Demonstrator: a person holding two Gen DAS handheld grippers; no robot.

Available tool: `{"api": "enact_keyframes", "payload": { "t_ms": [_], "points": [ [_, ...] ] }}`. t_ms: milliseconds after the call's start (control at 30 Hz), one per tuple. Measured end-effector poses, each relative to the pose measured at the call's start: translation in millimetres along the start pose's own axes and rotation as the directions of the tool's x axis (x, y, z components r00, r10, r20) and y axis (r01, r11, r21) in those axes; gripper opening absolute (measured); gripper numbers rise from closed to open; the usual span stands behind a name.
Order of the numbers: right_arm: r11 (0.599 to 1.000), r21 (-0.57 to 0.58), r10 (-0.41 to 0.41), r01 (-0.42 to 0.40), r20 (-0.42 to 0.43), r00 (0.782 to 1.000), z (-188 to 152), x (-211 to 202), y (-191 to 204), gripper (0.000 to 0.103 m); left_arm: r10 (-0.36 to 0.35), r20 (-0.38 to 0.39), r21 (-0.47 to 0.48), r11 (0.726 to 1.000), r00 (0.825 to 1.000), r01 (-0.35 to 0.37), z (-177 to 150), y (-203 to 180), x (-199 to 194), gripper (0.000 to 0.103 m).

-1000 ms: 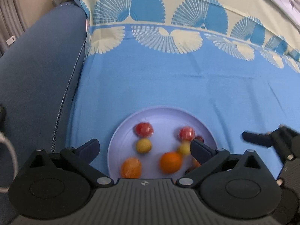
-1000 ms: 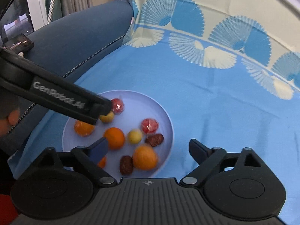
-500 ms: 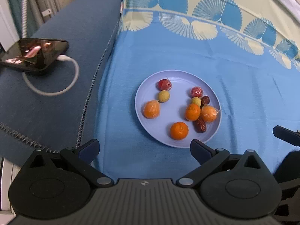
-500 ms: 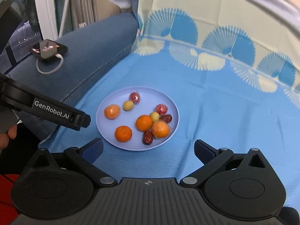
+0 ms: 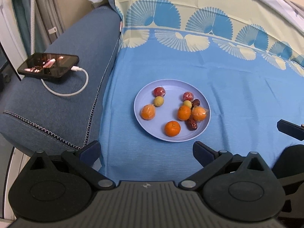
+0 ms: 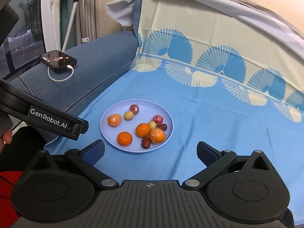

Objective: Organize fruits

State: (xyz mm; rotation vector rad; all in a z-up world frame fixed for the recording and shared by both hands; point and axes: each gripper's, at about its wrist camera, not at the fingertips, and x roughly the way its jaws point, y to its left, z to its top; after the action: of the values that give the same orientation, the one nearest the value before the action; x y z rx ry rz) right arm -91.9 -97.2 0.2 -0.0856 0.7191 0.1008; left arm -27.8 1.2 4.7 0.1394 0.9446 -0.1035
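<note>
A lilac plate lies on the blue cloth and holds several small fruits: oranges, red fruits, small yellow-green ones and dark dates. Some are in clear wrap. My left gripper is open and empty, held back from the plate's near rim. My right gripper is open and empty, also short of the plate. The left gripper's finger shows at the left of the right wrist view.
A phone with a white cable lies on the blue sofa arm left of the cloth. The patterned cloth runs up the backrest behind the plate.
Both grippers have pulled back and up from the plate, which now looks smaller and farther. The fruits lie as half a second ago. Both stay open.
</note>
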Motion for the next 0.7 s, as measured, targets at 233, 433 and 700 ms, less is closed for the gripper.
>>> {"api": "enact_keyframes", "payload": {
  "t_ms": [233, 433, 700],
  "points": [
    [1.0, -0.007, -0.002, 0.002, 0.007, 1.0, -0.2, -2.6, 1.5, 0.102, 0.004, 0.005, 0.005, 1.0, 1.0, -0.004, -1.0, -2.1, -4.1, 0.103],
    [1.0, -0.006, -0.004, 0.004, 0.008, 1.0, 0.2, -2.9, 1.7, 0.102, 0.003, 0.009, 0.007, 1.0, 1.0, -0.003, -0.7, -1.6, -5.5, 0.103],
    [1.0, -0.007, -0.004, 0.004, 0.007, 1.0, 0.1, -3.0, 1.5, 0.102, -0.004, 0.006, 0.012, 1.0, 1.0, 0.003, -0.6, -2.3, -5.3, 0.103]
  ]
}}
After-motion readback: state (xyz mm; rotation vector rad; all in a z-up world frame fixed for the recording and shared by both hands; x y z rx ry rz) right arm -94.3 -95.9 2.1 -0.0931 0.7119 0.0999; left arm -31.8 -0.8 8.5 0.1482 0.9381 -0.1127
